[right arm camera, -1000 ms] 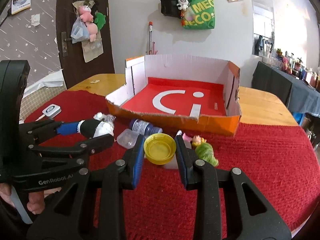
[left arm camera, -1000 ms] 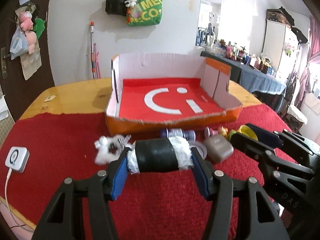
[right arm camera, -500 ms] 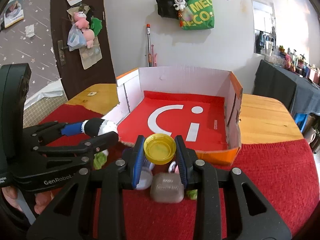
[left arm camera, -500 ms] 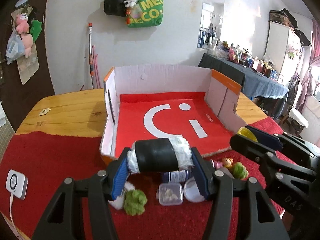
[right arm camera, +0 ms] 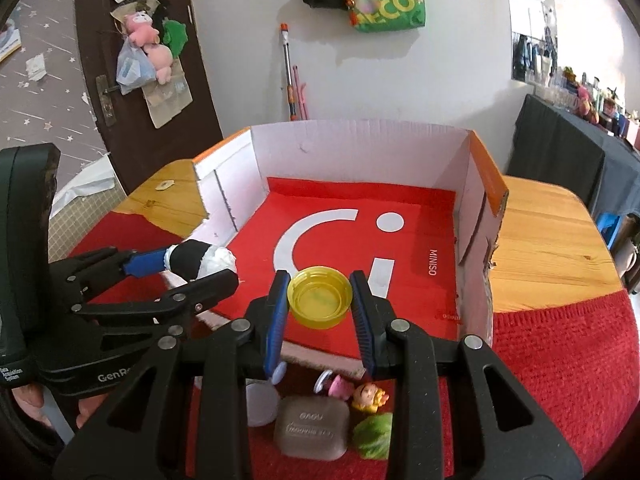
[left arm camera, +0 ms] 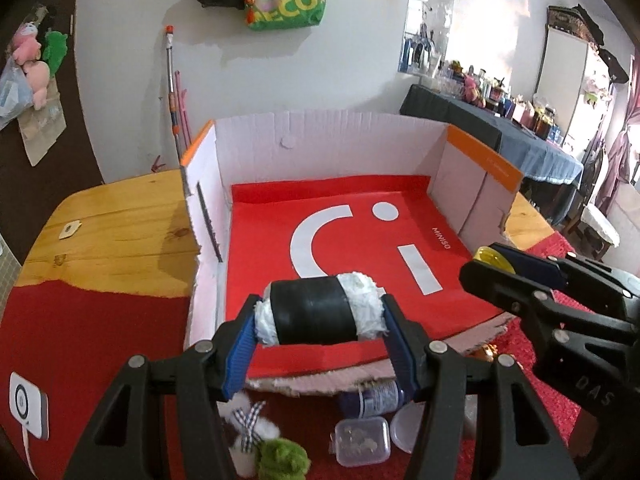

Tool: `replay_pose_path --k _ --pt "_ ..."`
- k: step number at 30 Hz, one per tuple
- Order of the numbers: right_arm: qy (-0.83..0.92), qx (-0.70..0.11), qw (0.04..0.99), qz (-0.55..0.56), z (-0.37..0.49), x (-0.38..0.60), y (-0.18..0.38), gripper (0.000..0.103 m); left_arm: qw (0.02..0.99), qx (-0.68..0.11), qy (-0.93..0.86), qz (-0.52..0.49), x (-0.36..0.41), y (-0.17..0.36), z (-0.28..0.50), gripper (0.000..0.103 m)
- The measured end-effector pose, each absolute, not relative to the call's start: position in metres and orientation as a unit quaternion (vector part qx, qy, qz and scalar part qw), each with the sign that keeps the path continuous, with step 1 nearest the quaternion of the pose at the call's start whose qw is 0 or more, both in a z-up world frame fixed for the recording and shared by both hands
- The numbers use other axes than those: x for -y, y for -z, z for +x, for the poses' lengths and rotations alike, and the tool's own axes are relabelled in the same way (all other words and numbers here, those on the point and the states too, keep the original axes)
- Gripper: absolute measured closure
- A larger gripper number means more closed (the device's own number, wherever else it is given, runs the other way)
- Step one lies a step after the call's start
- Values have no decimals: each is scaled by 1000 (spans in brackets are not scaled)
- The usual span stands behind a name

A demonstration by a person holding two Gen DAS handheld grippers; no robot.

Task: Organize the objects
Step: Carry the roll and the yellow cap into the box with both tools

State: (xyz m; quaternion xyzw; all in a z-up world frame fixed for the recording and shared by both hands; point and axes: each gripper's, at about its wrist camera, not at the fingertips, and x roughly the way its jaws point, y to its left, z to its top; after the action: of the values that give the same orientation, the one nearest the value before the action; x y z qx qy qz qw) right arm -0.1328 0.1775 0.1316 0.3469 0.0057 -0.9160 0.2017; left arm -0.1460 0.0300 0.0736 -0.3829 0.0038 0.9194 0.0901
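- Your left gripper (left arm camera: 320,320) is clamped on the black-and-white roll (left arm camera: 318,312), now at frame centre above the box (left arm camera: 332,136) floor, no longer over the red cloth (left arm camera: 92,344).
- Your right gripper (right arm camera: 320,300) grips the yellow lid (right arm camera: 320,296), also carried over the front edge.
- Both look ready to release; the small clutter at the bottom of the frame is still outside.

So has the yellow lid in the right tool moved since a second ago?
Yes. The yellow lid, clamped in the right tool, has travelled forward from over the red cloth to over the cardboard box.
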Motion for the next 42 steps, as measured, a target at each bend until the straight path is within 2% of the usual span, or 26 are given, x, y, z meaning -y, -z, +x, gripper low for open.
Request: replay_pose_path --k 20,42 --pt "874 -15 195 446 -203 -171 -98 74 127 7 -876 -465 -26 -46 -209 42" --pt "850 -2 179 496 -220 -179 -77 74 127 -3 -865 -485 -30 -30 -220 42"
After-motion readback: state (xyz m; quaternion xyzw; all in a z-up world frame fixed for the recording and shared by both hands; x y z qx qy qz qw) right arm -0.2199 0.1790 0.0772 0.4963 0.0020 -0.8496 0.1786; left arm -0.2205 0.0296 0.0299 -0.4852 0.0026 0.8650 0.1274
